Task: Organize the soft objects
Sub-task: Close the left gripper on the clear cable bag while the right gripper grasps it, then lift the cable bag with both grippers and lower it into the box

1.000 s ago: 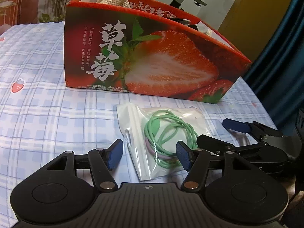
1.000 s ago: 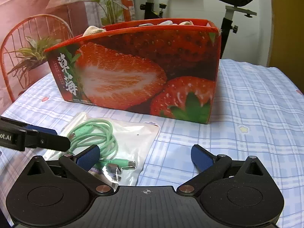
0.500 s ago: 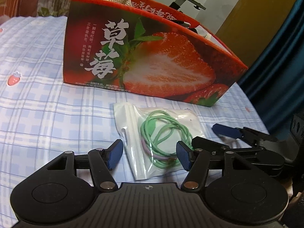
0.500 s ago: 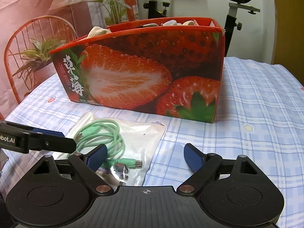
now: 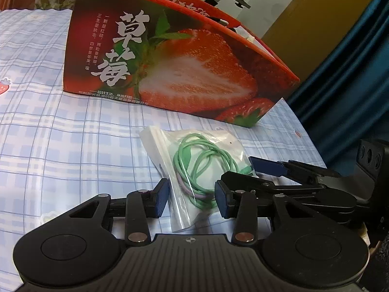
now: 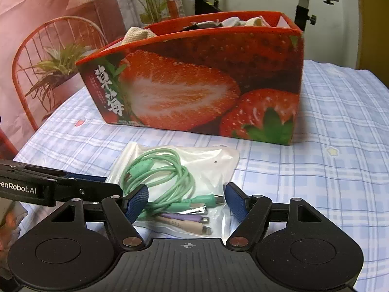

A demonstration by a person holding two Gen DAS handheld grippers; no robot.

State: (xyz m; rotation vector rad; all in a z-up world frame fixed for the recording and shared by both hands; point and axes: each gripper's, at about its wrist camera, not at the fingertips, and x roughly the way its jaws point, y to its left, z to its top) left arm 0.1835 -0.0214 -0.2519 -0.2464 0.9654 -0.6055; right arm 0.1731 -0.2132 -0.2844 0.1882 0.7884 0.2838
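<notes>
**Open gripper straddles bagged cable before strawberry box**

The right gripper (image 6: pixel 186 203) stands open, its blue-padded fingers (image 6: pixel 234 200) either side of a clear plastic zip bag (image 6: pixel 214 163) holding a coiled mint-green cable (image 6: pixel 158 172). The left gripper (image 6: pixel 92 182) reaches in alongside. Behind, a red strawberry-printed cardboard box (image 6: pixel 194 85) sits on the blue checked tablecloth (image 6: pixel 328 170).

- Both views are looking dim and warm-tinted, with soft grain throughout.
- Glare is shining off the bag (image 6: pixel 180 168) at center of the right view.
- The box (image 5: pixel 170 65) is casting a soft shadow onto the cloth (image 5: pixel 60 133) below it.
- Fisheye bending is curving the edges; corners are darkening.
- Far background is blurring slightly.
</notes>
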